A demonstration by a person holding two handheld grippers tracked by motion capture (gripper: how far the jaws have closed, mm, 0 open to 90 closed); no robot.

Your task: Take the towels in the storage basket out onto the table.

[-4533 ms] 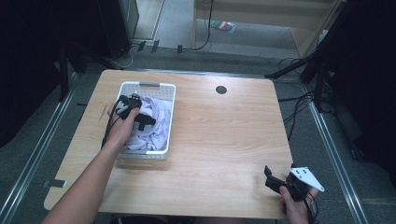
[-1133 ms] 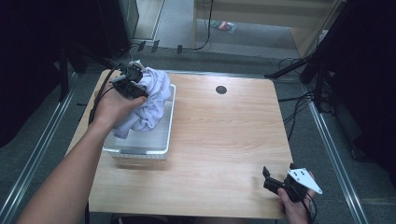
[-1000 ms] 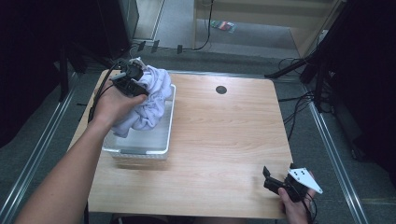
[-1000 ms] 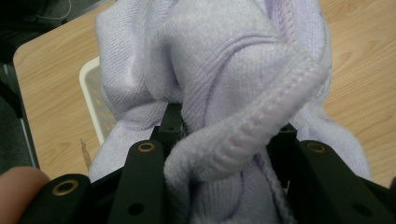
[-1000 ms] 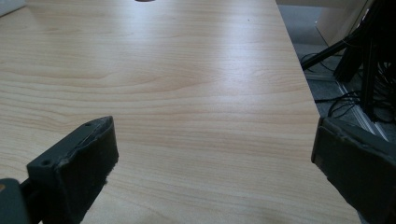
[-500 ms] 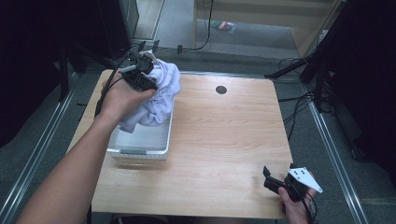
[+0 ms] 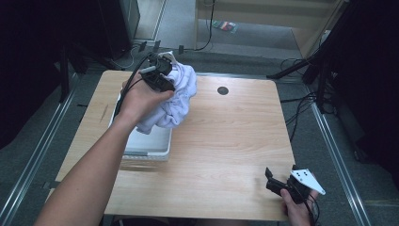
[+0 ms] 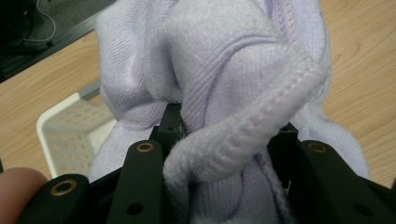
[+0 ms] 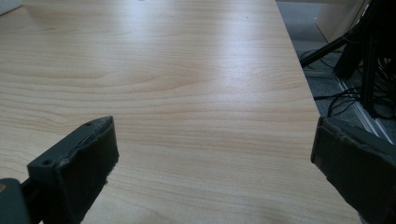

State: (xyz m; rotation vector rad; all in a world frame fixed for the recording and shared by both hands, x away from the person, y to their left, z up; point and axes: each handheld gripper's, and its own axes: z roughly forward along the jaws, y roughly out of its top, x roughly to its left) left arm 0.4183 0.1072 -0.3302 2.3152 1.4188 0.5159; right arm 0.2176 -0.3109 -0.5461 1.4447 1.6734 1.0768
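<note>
The left gripper [image 7: 160, 77] is clamped on a bunched lavender cloth [image 7: 174, 99], a thick hemmed fold squeezed between its black jaws; the cloth hangs lifted above the far end of the white basket [image 7: 147, 143] near the table's far-left corner. The right gripper [image 7: 282, 183] rests at the near-right corner, jaws spread wide over bare wood with nothing between them. The wooden table [image 7: 235, 136] stands on a grey floor with cables and dark stands around it. The basket's visible floor lies bare.
</note>
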